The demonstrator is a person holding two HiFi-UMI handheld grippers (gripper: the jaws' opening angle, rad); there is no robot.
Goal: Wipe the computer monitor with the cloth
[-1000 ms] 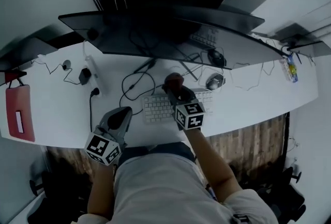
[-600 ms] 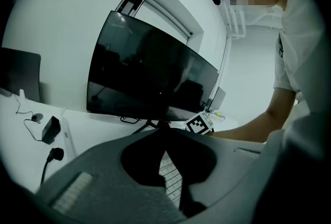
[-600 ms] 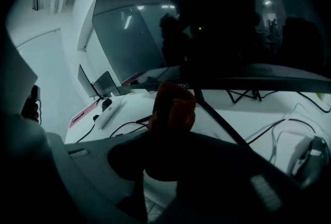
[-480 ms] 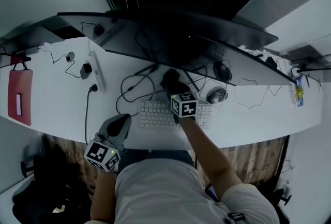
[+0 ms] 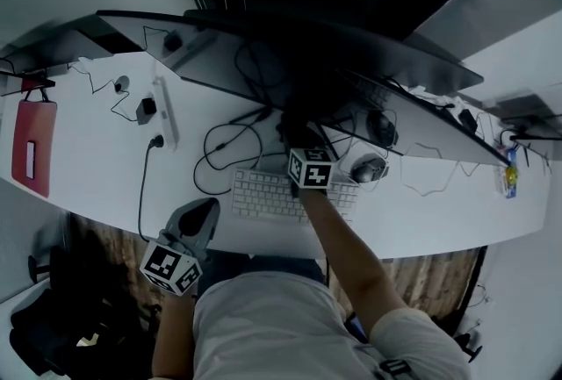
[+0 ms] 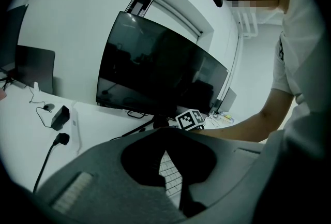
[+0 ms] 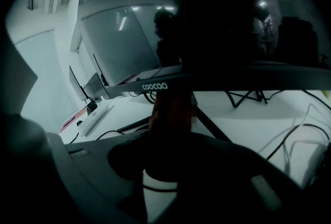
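While the top of the head view is pretty murky, the monitor [image 5: 263, 62] is easy to spot: a long, wide, dark panel running across the back of the white desk [image 5: 79, 194]. The right gripper [image 5: 300, 146] is reached out over the keyboard [image 5: 263, 194], jaws clamped on a dark reddish cloth [image 5: 292, 125] right up at the monitor's lower edge, about mid-width. The left gripper [image 5: 204, 213] hangs low by the desk's front edge, well apart from the screen. Loose cables [image 5: 219, 150] loop between keyboard and monitor, a mouse [image 5: 369, 168] sits just right of the keyboard, and a power strip [image 5: 167, 113] lies off to the left. Past that strip the desk is mostly bare out to a red flat thing [image 5: 31, 150] near the left end.

Left gripper view: jaws pinched together at the tips with nothing in them, just a sliver of keyboard showing through the gap. The screen looks glossy black with faint reflections, and a lot of it stretches left of the right gripper's marker cube [image 6: 190, 119].

Right gripper view: the cloth is bunched up between the closed jaws and pressed against the thin bottom bezel, just beside the "coocaa" logo [image 7: 154, 86]. Dark glass rises above, full of reflections. Under the bezel a stand leg [image 7: 214, 127] slants down right beside the cloth, with more cables lying to the right.
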